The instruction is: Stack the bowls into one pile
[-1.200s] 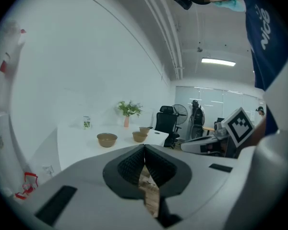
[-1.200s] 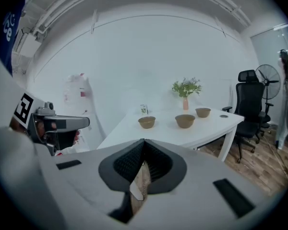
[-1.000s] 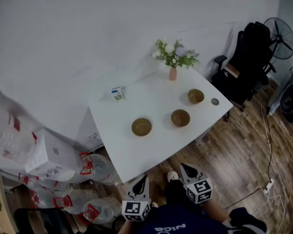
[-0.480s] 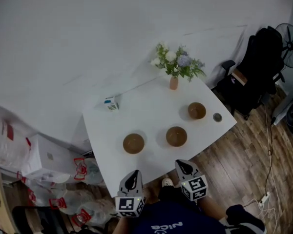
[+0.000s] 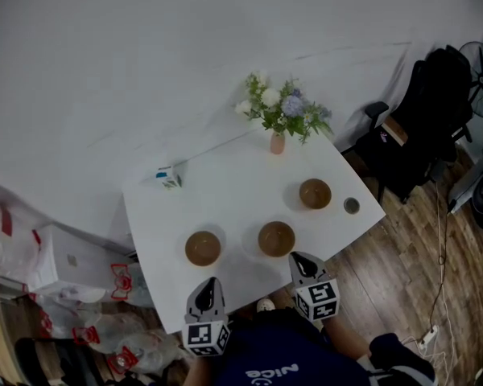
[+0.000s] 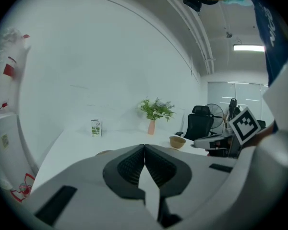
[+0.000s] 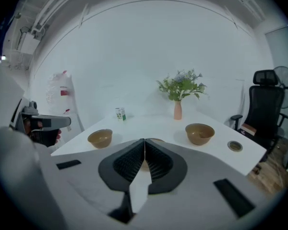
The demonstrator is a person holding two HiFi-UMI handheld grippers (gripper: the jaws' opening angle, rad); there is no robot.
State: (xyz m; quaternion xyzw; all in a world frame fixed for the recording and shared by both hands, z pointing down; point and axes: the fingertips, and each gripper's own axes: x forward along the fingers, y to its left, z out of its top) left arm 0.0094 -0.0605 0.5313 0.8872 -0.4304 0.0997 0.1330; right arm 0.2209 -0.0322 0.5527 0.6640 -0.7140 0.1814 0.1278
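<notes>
Three brown bowls sit apart on a white tabletop (image 5: pixel 233 187). The left tool (image 5: pixel 211 282), jaws together and empty, has the left bowl (image 5: pixel 203 248) just ahead. The right tool (image 5: pixel 296 258), likewise closed and empty, points beside the middle bowl (image 5: pixel 276 239). The third bowl (image 5: pixel 315 193) lies farther ahead.

Table (image 5: pixel 225 191) top: white, smooth, matt. Left bowl (image 5: pixel 203 248), middle bowl (image 5: pixel 276 239) and right bowl (image 5: pixel 315 193): brown, matt, even-toned; material cannot be told.

Floor (image 5: pixel 402 256), right of frame: wood planks, slight sheen.

Vase (image 5: pixel 278 143): smooth, pinkish, ceramic-looking.

Carton (image 5: pixel 168 176): printed paperboard.

Left gripper (image 6: pixel 144 146) and right gripper (image 7: pixel 144 140): grey matt plastic shells. Pads (image 7: pixel 130 164): black, finely ribbed.

Bags (image 5: pixel 97 328), lower left: crinkled clear plastic film.
</notes>
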